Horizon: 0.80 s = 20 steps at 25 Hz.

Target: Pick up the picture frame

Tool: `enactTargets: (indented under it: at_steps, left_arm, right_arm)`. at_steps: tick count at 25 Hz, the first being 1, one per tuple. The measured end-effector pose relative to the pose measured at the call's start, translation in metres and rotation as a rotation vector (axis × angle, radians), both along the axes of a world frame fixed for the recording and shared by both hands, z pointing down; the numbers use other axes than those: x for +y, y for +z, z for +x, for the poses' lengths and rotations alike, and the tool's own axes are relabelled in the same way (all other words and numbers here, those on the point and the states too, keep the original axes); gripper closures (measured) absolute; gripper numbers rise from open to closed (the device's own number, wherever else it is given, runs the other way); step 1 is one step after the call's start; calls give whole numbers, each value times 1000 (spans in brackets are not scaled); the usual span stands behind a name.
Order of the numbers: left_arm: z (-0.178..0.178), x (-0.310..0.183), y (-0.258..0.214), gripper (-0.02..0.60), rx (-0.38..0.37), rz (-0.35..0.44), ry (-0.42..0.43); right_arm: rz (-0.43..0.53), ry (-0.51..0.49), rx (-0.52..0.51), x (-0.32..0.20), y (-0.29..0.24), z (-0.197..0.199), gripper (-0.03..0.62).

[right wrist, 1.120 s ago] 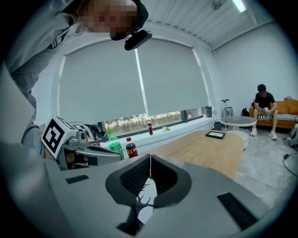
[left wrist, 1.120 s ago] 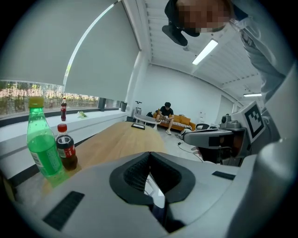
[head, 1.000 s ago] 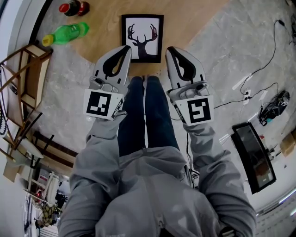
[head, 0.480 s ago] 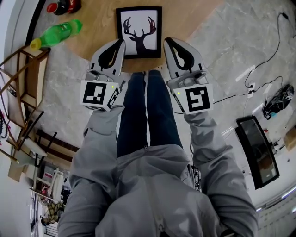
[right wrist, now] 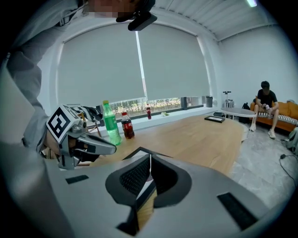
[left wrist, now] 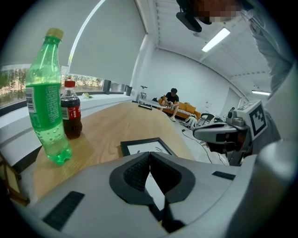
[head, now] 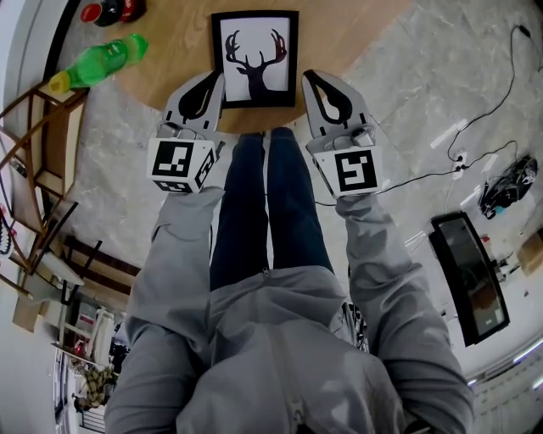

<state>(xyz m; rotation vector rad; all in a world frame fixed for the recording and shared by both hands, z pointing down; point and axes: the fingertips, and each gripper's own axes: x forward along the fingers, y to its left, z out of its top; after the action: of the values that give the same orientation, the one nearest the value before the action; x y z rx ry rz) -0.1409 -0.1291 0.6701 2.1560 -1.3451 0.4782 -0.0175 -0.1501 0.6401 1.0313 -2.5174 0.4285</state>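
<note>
Picture frame [head: 254,58], one; green bottle [head: 97,65], one.

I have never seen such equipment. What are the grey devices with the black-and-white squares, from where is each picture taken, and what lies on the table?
They are two-jaw grippers that a person holds, one in each hand; the marked cubes belong to them. The head view looks down from the person's head: the left gripper and right gripper flank a picture frame lying flat on the wooden table, with a green bottle and a cola bottle to its left. The two gripper views look along each gripper's jaws. Both are shut and hold nothing.
</note>
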Motion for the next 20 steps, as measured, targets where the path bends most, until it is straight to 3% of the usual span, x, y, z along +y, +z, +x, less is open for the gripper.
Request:
enactTargets:
  at_steps: [9,13,14,15,20]
  left_arm:
    - [-9,9,28,563,-4,-83,-2]
    - [-9,9,39,559,-3,-114,2]
    - [-9,9,41,524,-5,-118,4]
    - [-8,8,43,450,-7,-122,9]
    - [-8,9,49,436,-30,-143,10]
  right_arm:
    - [-101,46,4,0,19,0,565]
    - [-95,51,22,4,27,4,565]
    - [-97,50,21,5,28,4,565]
    - [-100,50,20,6,28,4,565]
    - [-110,52,16,10,27,8,565]
